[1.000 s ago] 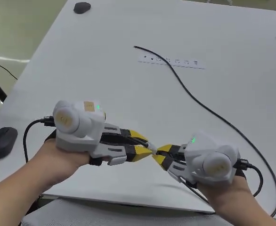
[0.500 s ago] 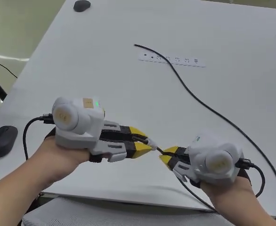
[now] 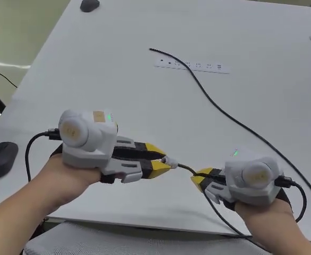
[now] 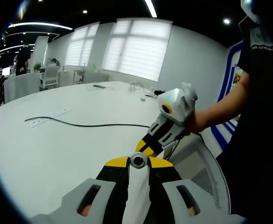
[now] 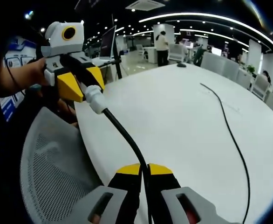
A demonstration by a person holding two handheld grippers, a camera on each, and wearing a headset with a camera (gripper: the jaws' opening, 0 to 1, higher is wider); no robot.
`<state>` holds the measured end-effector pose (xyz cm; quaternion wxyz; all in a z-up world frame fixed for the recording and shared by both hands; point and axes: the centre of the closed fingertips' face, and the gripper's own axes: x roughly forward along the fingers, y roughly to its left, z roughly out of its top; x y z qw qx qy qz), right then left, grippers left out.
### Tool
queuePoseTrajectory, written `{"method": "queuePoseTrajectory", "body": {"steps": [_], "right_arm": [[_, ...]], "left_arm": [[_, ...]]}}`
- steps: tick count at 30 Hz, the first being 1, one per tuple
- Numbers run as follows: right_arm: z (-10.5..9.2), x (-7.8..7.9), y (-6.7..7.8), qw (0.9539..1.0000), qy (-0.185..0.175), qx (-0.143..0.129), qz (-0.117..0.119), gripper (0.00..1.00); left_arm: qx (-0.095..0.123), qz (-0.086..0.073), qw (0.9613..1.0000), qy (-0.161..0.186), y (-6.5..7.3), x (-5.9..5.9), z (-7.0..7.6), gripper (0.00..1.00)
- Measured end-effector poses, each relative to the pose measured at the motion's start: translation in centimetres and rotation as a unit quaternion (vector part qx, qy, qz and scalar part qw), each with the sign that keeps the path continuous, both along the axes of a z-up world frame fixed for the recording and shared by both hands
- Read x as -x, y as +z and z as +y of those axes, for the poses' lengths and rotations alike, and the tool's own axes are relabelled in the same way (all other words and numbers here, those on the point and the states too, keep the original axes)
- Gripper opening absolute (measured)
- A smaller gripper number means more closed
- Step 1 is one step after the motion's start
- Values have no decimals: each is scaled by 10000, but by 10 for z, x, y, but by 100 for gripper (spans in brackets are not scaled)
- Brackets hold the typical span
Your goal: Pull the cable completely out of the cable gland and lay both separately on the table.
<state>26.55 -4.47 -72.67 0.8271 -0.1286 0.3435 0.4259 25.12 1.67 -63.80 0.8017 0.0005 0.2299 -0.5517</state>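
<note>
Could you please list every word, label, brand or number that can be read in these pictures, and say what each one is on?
White print on the black shirt: too small and warped to read with certainty.
Blue wall sign: blurred, unreadable.
Marks on the power strip: too small to read.
No text can be quoted reliably.

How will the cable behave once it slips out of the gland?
Probably floppy yet springy: the cable arcs smoothly between the cable gland and right gripper without kinking. Likely light; its rest lies in loose curves on the table, so it may drag.
</note>
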Motion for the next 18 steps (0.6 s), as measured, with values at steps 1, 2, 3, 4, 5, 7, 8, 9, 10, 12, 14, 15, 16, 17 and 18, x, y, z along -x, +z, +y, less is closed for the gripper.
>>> {"method": "queuePoseTrajectory", "body": {"steps": [1, 2, 3, 4, 5, 7, 8, 9, 10, 12, 14, 15, 16, 17, 18], "right_arm": [[-2, 0, -1, 10000, -9, 20, 8, 0], [-4, 0, -2, 10000, -16, 47, 10, 0], [-6, 0, -3, 10000, -17, 72, 10, 0], [-8, 1, -5, 9999, -6, 112, -4, 0], [-10, 1, -6, 9999, 3, 142, -25, 0], [-13, 2, -8, 9997, 34, 222, -32, 0], [-14, 2, -9, 9997, 33, 238, -31, 0], [-16, 2, -9, 9997, 33, 244, -29, 0], [-18, 2, -10, 9997, 21, 254, -19, 0], [-22, 3, -13, 9995, 4, 302, -5, 0], [-25, 4, -15, 9994, -11, 344, -2, 0], [-26, 5, -16, 9993, -8, 367, 1, 0], [-28, 5, -17, 9992, 4, 398, -4, 0], [-28, 5, -17, 9992, -17, 397, -1, 0], [-29, 5, -17, 9993, -32, 383, 14, 0]], "left_arm": [[0, -3, 10000, 0, 0, 0, 0, 15], [-3, 0, 10000, 0, 0, 0, 0, 15], [-7, 5, 10000, 1, -1, 0, 0, 15], [-9, 8, 10000, -1, -1, 0, 0, 15], [-7, 15, 10000, -4, -1, 0, 0, 15], [-9, 22, 10000, -10, -2, 0, 0, 15], [-14, 21, 10000, -13, -2, 0, 0, 15], [-16, 28, 10000, -17, -2, 1, 0, 15], [-19, 33, 10000, -19, -2, 1, 0, 15], [-18, 36, 10000, -13, -2, 1, 0, 15], [-14, 39, 10000, -2, -2, 1, 1, 15], [-13, 47, 10000, 3, -2, 1, 1, 15], [-19, 54, 10000, -2, -3, 2, 2, 15], [-42, 46, 10000, -4, -4, 2, 2, 15], [-48, 50, 10000, -5, -5, 2, 3, 15]]}}
